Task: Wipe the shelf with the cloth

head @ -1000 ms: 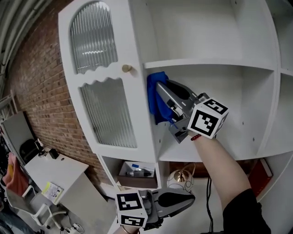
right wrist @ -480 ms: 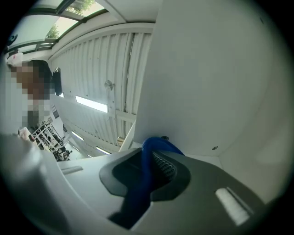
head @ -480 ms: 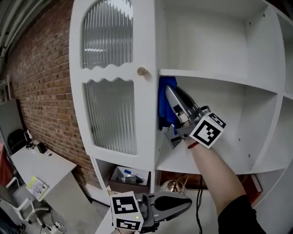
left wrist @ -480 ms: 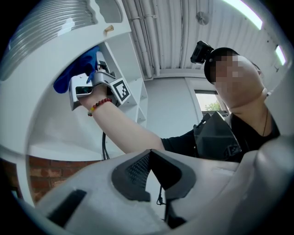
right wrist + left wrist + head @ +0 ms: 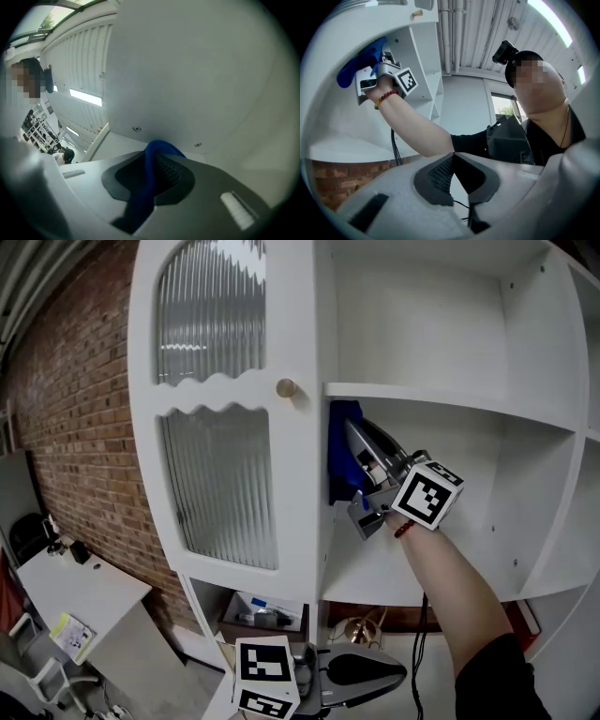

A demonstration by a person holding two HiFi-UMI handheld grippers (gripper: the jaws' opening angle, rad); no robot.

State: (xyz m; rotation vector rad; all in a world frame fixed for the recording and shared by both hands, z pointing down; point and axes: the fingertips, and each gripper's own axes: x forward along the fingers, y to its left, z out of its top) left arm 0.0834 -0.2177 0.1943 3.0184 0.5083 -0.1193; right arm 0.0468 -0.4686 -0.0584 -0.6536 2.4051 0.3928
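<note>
Two grippers are in the person's hands. The right gripper [image 5: 354, 439] is up in the middle compartment of the white shelf [image 5: 450, 396], just under the upper board and at the left side of that compartment. Its jaws are closed on the blue cloth [image 5: 339, 457]. In the right gripper view the cloth runs as a narrow fold between the two dark pads and comes out beyond the tips. The cloth hangs between the gripper and the left inner wall of the compartment, close behind the door frame, and it seems to touch this wall. The marker cube [image 5: 427, 495] of this gripper is on its near right end. The person's bare forearm [image 5: 450, 587] goes down from there, with a red bead bracelet [image 5: 401, 529] at the wrist.

The left gripper [image 5: 394, 673] is low, at the near edge of the head view, well apart from the cloth and from the middle compartment. It lies about level, with its tips to the right. Its jaws are together, the tips meet, and nothing is between them.

Left of the open compartments is a white door [image 5: 225, 409] with ribbed glass and a small round knob [image 5: 286, 387]. Further left stands a brick wall [image 5: 75, 409]. Below the door, a lower compartment holds a box [image 5: 258, 610] with small things that I cannot identify.
</note>
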